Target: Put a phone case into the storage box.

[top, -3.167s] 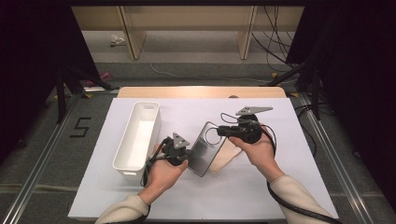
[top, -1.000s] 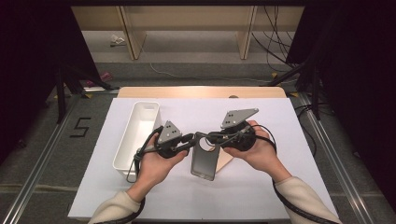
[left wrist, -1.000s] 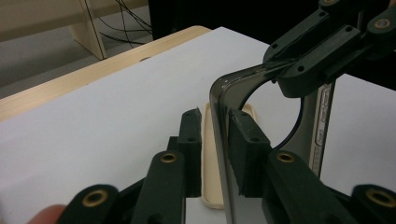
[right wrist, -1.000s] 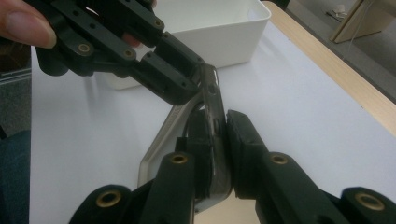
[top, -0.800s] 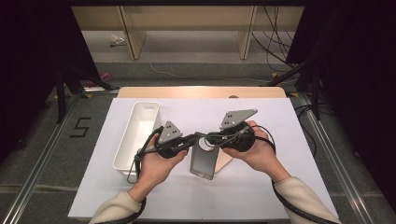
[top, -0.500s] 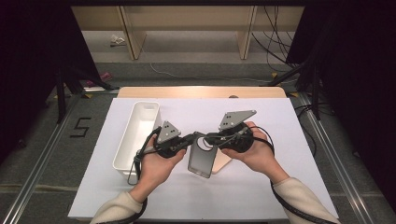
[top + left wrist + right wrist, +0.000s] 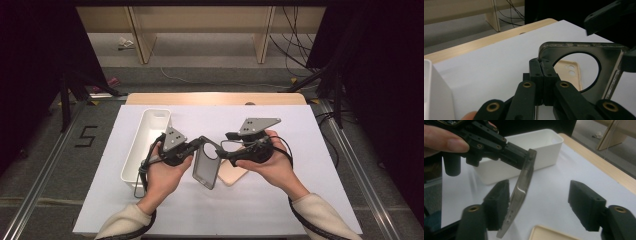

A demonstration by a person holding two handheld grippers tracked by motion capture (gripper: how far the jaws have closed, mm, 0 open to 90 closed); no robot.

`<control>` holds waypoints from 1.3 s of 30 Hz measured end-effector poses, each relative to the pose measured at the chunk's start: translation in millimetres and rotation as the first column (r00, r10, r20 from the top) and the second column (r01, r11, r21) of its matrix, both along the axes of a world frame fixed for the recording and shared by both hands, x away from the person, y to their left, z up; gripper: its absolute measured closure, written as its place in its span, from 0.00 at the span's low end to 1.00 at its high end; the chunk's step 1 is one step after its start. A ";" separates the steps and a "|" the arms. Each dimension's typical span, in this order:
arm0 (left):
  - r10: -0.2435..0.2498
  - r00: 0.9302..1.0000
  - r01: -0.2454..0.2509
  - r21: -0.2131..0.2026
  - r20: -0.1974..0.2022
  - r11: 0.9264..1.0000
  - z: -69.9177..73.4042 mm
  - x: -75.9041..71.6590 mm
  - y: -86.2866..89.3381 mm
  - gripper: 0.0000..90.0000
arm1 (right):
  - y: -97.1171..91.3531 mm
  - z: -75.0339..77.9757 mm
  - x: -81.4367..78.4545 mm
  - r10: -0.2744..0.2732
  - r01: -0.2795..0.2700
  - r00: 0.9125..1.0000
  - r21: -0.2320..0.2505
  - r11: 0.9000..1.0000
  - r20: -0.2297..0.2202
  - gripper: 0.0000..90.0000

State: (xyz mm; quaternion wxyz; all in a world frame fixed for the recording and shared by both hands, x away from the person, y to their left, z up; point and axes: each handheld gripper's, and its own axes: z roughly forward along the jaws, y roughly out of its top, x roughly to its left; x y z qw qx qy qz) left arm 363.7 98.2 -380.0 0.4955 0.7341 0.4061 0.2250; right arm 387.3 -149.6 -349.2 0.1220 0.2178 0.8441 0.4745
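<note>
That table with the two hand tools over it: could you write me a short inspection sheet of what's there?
Surface: white sheet over a wooden table.
Job's things: dark phone case with a round camera hole, lifted off the table; beige phone case lying flat under it.
Clutter: long white bin at the left, nothing seen inside.
Grippers: left gripper shut on the dark case's top edge; right gripper has just been opening, its jaws either side of the case, one pad close to it.
Cables: one trails from each gripper; more lie on the floor behind.
Surroundings: wooden shelf legs, grey floor, a floor mark "5".
</note>
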 end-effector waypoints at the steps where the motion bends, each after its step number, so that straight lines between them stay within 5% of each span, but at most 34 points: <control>1: 0.010 1.000 -0.010 -0.003 0.000 1.000 0.8 0.8 2.4 0.99 | -2.4 0.2 0.4 -0.008 0.008 1.000 0.018 1.000 -0.004 0.31; 6: 0.050 0.999 -0.050 -0.021 0.009 0.999 5.4 4.1 13.5 0.99 | -21.3 -2.0 2.3 -0.061 0.064 0.998 0.113 0.991 -0.034 0.24; 14: 0.090 0.996 -0.088 -0.050 0.024 0.995 15.1 5.5 25.6 0.99 | -45.7 -19.1 -0.6 -0.191 0.192 0.981 0.127 0.973 -0.021 0.28; 30: 0.144 0.989 -0.141 -0.066 0.042 0.988 24.9 8.2 39.6 0.99 | -69.9 -48.2 -13.2 -0.205 0.210 0.977 0.089 0.974 -0.060 0.23; 39: 0.159 0.986 -0.154 -0.085 0.052 0.984 31.0 8.5 44.4 0.99 | -76.3 -54.1 -13.2 -0.224 0.232 0.971 0.107 0.967 -0.079 0.23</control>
